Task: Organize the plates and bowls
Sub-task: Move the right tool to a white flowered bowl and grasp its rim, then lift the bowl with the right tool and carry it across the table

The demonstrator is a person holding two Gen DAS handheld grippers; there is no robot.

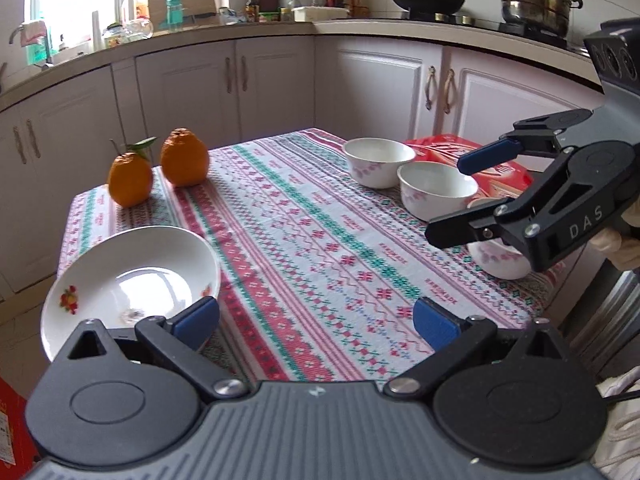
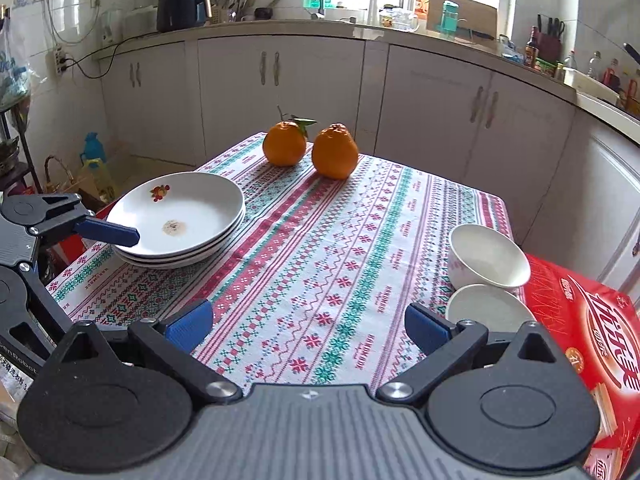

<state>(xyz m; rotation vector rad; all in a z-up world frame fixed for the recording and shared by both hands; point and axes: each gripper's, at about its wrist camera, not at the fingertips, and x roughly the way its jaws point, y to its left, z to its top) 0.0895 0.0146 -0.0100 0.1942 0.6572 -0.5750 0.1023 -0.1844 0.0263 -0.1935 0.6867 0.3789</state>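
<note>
Your right gripper hides most of the third bowl; only its lower wall shows. Three bowls sit rims up in a row along the table's right side, by the red box. The plate stack lies flat at the left edge, near your left gripper. Both grippers' jaws stand wide apart, holding nothing.
</note>
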